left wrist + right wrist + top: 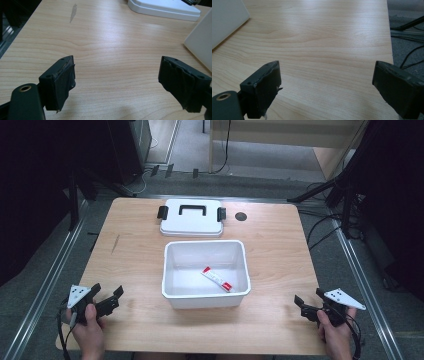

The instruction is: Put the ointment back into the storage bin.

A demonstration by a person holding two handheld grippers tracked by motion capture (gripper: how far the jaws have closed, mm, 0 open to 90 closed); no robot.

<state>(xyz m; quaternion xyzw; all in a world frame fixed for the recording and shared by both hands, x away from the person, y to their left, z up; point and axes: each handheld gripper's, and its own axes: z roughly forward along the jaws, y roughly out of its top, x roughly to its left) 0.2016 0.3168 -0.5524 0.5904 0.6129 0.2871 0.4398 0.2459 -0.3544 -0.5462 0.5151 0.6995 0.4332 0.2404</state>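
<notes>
Nearest the lens, the left gripper (109, 296) and right gripper (306, 302) rest low at the front corners of the light wooden table (280, 245), both with jaws spread wide and nothing between them. Between them sits the white rectangular plastic bin (170, 270), a small red-and-white tube (217, 279) lying flat inside. Light, soft, probably slippery: pinch it across the middle, gently. The white lid with black handle (192, 217) waits behind the bin.

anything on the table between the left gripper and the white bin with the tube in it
No, that stretch is bare wood. The high view shows the left gripper apart from the white bin, with bare table between; the tube lies inside.
</notes>
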